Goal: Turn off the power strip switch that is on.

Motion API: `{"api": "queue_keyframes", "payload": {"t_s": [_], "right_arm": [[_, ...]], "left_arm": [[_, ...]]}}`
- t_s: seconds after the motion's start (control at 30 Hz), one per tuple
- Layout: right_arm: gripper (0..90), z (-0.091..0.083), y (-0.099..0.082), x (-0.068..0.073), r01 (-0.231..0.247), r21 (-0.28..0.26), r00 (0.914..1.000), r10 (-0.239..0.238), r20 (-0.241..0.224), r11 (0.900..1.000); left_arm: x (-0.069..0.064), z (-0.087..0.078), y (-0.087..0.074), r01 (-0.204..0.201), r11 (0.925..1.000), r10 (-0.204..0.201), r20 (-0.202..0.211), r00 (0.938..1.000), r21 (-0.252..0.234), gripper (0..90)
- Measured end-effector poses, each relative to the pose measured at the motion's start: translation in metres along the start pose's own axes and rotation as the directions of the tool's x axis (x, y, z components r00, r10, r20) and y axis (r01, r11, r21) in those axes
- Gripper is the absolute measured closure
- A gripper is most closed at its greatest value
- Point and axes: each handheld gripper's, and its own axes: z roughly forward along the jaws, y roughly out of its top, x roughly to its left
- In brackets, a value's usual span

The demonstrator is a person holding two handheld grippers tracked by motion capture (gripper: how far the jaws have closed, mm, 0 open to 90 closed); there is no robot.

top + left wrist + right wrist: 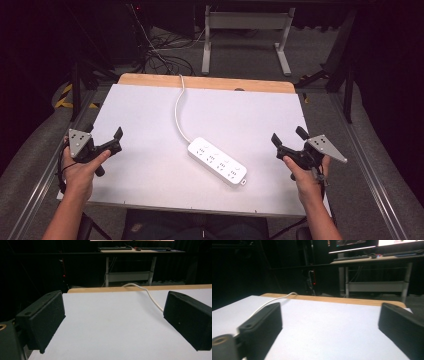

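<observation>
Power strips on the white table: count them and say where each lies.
1. The white power strip lies diagonally near the table's middle, between the open left gripper and right gripper; its cord runs off the far edge.

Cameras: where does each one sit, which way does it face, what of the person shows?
High view: above the person's side, looking forward and down at the table; forearms, left gripper, right gripper.
Left gripper view: low over the table, facing its far edge; own spread jaws.
Right gripper view: same, from the right side; own spread jaws.
Shared: white cable.
</observation>
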Motion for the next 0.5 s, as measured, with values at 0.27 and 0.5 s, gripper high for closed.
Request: {"api": "queue_keyframes", "payload": {"t_s": [0.27,0.5], "right_arm": [[2.9,0.0010,-0.0005,0.0022,0.038,0.008,0.9992,-0.038,0.009,0.9992],[3.0,0.0007,-0.0008,0.0017,0.035,0.008,0.9993,-0.035,0.013,0.9993]], "left_arm": [[0.0001,-0.0003,0.0000,0.000,1.0000,0.000,0.001,1.0000,0.001,4.2],[0.0005,-0.0002,0.0000,0.002,1.0000,-0.002,0.001,1.0000,0.001,4.1]]}}
